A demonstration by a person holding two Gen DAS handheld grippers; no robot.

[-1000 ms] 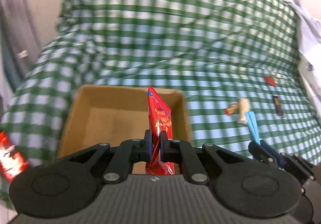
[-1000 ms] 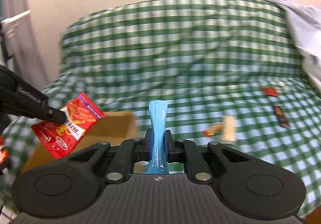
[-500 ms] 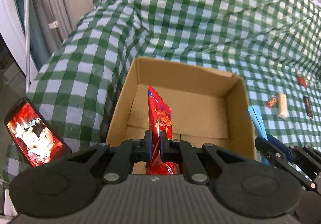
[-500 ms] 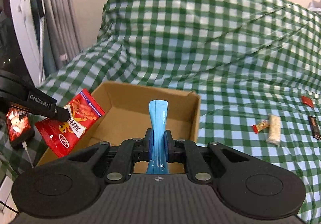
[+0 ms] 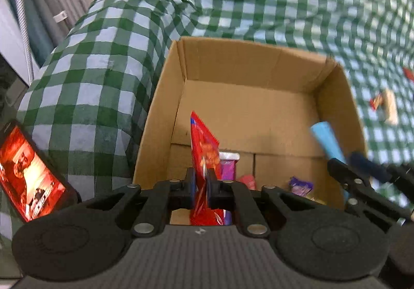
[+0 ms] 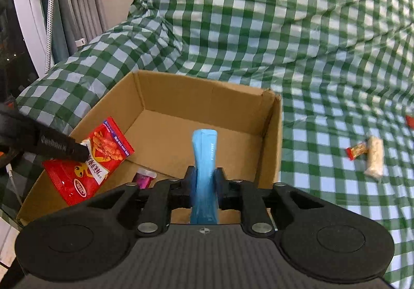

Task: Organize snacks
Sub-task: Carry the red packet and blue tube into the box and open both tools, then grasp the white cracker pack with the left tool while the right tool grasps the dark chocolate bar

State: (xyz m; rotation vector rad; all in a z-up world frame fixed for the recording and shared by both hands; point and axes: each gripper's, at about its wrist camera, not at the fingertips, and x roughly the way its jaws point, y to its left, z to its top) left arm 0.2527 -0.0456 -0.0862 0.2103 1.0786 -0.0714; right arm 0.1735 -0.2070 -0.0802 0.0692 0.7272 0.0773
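My left gripper [image 5: 201, 181] is shut on a red snack packet [image 5: 204, 152] and holds it over the near part of an open cardboard box [image 5: 248, 64]. My right gripper [image 6: 205, 181] is shut on a light blue snack packet [image 6: 205, 157] above the same box [image 6: 207, 87]. The red packet [image 6: 85, 167] also shows in the right wrist view, the blue one [image 5: 327, 141] in the left wrist view. Purple wrapped snacks [image 5: 229, 167] and a pink one [image 5: 248, 181] lie on the box floor.
The box sits on a green checked cover [image 6: 284, 30] over a sofa. A beige bar [image 6: 374, 158], a small orange-red snack [image 6: 357, 150] and a red wrapper [image 6: 410, 122] lie on the cover to the right. A phone with a lit screen [image 5: 26, 175] lies left of the box.
Both grippers have moved forward and down toward the box, which now looms larger. Snacks on the box floor have come into view. Both packets stay gripped.
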